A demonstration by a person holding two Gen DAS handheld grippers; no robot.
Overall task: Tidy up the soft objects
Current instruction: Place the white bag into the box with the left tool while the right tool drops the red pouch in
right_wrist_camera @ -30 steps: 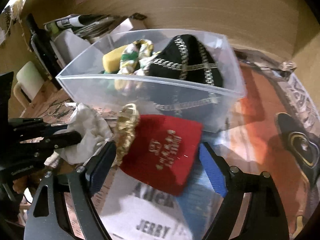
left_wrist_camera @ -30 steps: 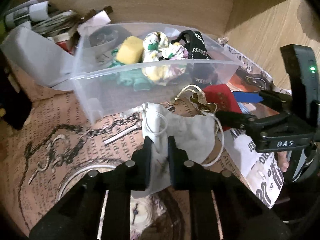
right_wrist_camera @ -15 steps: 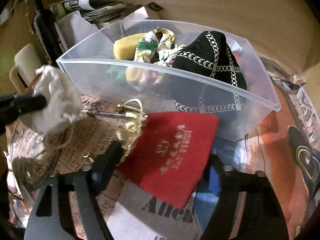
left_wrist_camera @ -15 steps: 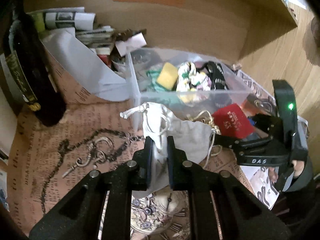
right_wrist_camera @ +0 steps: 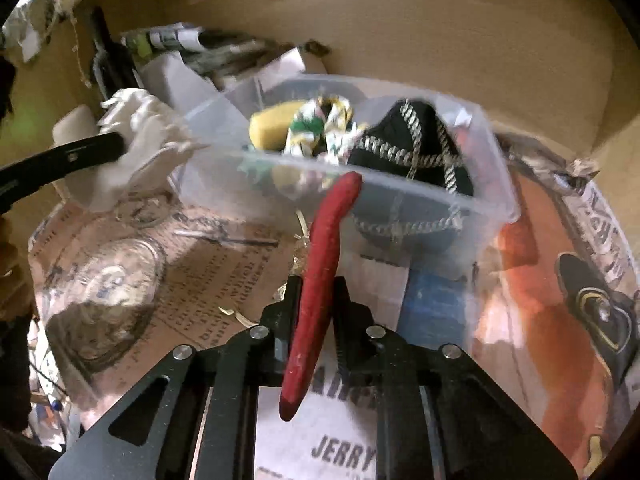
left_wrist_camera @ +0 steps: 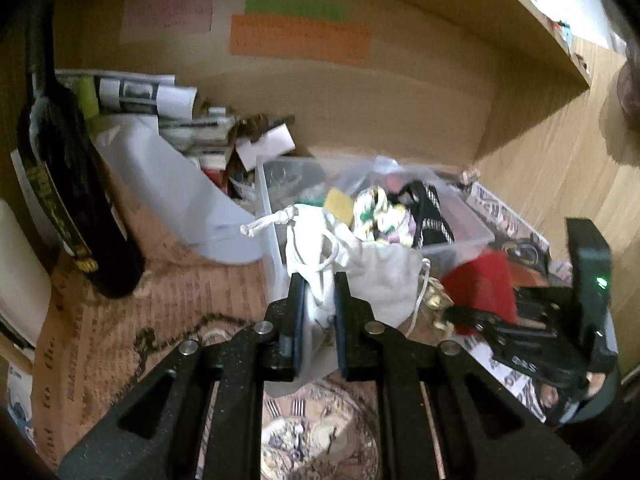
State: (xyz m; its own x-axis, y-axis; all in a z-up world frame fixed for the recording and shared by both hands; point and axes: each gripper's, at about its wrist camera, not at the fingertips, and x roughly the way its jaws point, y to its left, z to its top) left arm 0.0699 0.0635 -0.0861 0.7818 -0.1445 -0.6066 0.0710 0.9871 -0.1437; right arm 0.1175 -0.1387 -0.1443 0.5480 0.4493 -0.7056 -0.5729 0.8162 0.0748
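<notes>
My left gripper (left_wrist_camera: pixel 318 286) is shut on a white drawstring pouch (left_wrist_camera: pixel 360 264) and holds it up in front of the clear plastic bin (left_wrist_camera: pixel 456 236). My right gripper (right_wrist_camera: pixel 316 292) is shut on a red pouch (right_wrist_camera: pixel 324 256), held edge-on just before the bin's near wall (right_wrist_camera: pixel 400 208). The bin holds a yellow sponge (right_wrist_camera: pixel 272 124), a floral cloth (right_wrist_camera: pixel 320 128) and a black pouch with chain trim (right_wrist_camera: pixel 412 144). The white pouch (right_wrist_camera: pixel 136 148) also shows at the left of the right wrist view, and the red pouch (left_wrist_camera: pixel 480 288) at the right of the left wrist view.
A dark bottle (left_wrist_camera: pixel 68 184) stands at the left. Papers and rolled magazines (left_wrist_camera: pixel 160 100) are piled behind the bin against the wooden wall. The table carries printed paper sheets (right_wrist_camera: pixel 192 280), a chain (left_wrist_camera: pixel 176 336) and a metal key (right_wrist_camera: pixel 228 238).
Both grippers have risen. My right gripper has shut on the red pouch and lifted it off the table. My left gripper has carried the white pouch up toward the bin.
</notes>
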